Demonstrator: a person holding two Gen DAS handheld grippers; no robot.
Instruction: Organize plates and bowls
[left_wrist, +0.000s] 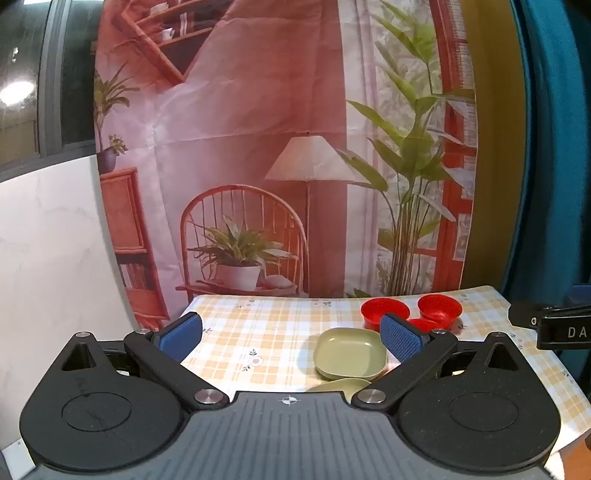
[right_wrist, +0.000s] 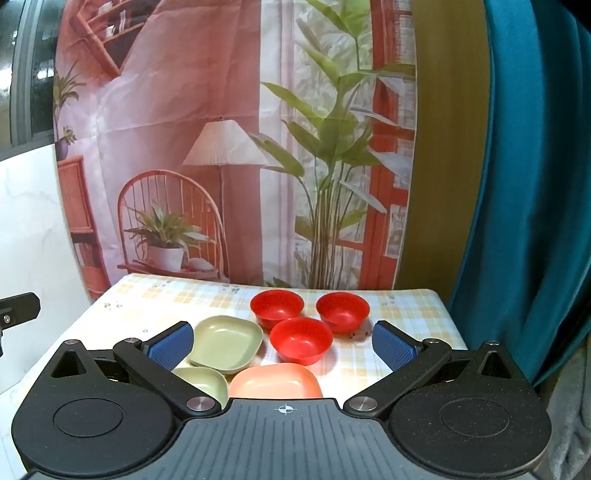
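Three red bowls stand on the checked table: one far left (right_wrist: 277, 307), one far right (right_wrist: 342, 311), one nearer (right_wrist: 301, 339). A green square plate (right_wrist: 226, 342) lies left of them, a second green plate (right_wrist: 205, 382) nearer, and a pink plate (right_wrist: 275, 380) beside it. My right gripper (right_wrist: 283, 347) is open and empty, above and short of the dishes. My left gripper (left_wrist: 291, 336) is open and empty, over the table left of a green plate (left_wrist: 349, 352). In the left wrist view two red bowls (left_wrist: 384, 312) (left_wrist: 439, 310) show fully, a third mostly hidden behind my finger.
The table (right_wrist: 406, 314) has a yellow checked cloth and ends at a printed backdrop (right_wrist: 221, 147). A white panel (left_wrist: 44, 240) stands at the left, a teal curtain (right_wrist: 535, 184) at the right. The right gripper's body (left_wrist: 554, 325) shows at the left wrist view's right edge.
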